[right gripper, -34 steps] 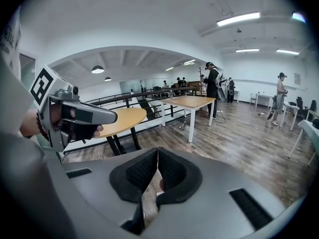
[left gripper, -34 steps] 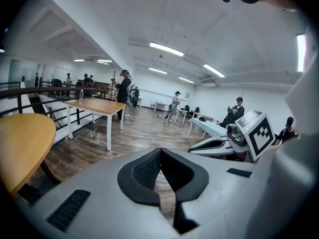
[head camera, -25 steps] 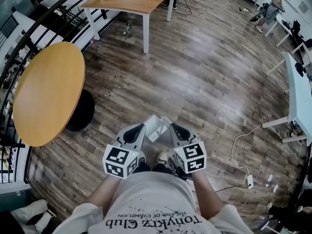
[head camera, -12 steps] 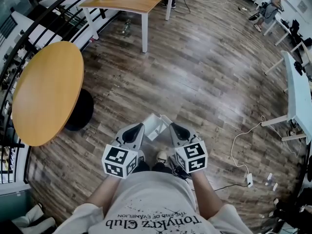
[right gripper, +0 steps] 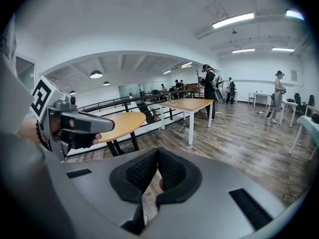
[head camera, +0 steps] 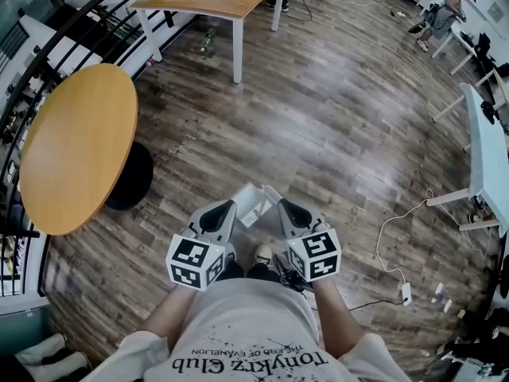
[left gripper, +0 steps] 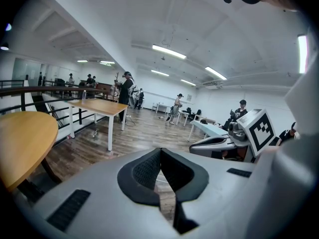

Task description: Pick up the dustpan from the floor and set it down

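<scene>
1. Dustpan (head camera: 253, 204): a white angular thing on the floor (head camera: 334, 134) at 12 o'clock from my feet, between the two gripper noses in the head view. I take it for the dustpan. Neither gripper view shows it.
2. Left gripper (left gripper: 160, 158): pads pressed together, nothing between them. It is held at 11 o'clock of my torso, above and beside the dustpan.
3. Right gripper (right gripper: 156, 158): pads likewise together and empty, at 1 o'clock, close beside the left one.
4. Risk, grip: both tools are closed. If they go down like this they will only push the dustpan along the boards.
5. Risk, sight: both gripper views look out across the room, so I would judge the reach blind until a tool tips down.
6. Risk, slip: a thin plastic edge may tilt or slide out of the pads if it is pinched near a corner.
7. Risk, crowding: the noses stand near each other and could knock together. My shoe (head camera: 263, 255) at 6 o'clock of the dustpan could nudge it.
8. Risk, footing: a cable (head camera: 398, 229) trails at 4 o'clock, and the round table (head camera: 75, 150) stands at 10 o'clock.
9. Writing: the shirt (head camera: 254, 333) reads "Tonykrz Club". The smaller line above it is too fine to read.
10. Marker cubes (head camera: 195, 263): black-and-white squares only, no text.
</scene>
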The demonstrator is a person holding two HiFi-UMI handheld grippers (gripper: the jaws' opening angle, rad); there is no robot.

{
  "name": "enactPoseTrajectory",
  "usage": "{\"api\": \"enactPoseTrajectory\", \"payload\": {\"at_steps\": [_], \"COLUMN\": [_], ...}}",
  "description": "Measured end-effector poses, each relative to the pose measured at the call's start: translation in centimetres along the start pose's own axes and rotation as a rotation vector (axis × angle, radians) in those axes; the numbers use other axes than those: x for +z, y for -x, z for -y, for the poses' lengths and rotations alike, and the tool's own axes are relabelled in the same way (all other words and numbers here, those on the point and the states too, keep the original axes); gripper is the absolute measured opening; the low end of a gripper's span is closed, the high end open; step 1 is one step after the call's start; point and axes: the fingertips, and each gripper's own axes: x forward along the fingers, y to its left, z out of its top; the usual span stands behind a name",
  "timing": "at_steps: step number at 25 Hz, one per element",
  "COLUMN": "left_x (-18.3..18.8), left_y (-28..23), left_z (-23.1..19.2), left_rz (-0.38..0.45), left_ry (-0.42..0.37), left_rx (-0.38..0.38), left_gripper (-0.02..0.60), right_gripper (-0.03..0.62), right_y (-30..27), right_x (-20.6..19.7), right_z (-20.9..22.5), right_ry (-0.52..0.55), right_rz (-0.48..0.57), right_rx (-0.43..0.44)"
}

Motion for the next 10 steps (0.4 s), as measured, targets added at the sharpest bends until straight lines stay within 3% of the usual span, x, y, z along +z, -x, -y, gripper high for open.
{"api": "enactPoseTrajectory", "payload": {"at_steps": [10], "left_x": [-0.21], "left_y": [-0.16], "left_z": [-0.45], "left_rz": [-0.005], "left_ry": [0.003], "left_rx": [-0.001], "left_gripper": [0.023], "right_gripper": [0.025], "right_y": [-0.54], "right_x": [-0.1], "right_z": [-0.17], "right_ry": [0.002], "right_rz": [-0.01], "right_rx": [0.011]}}
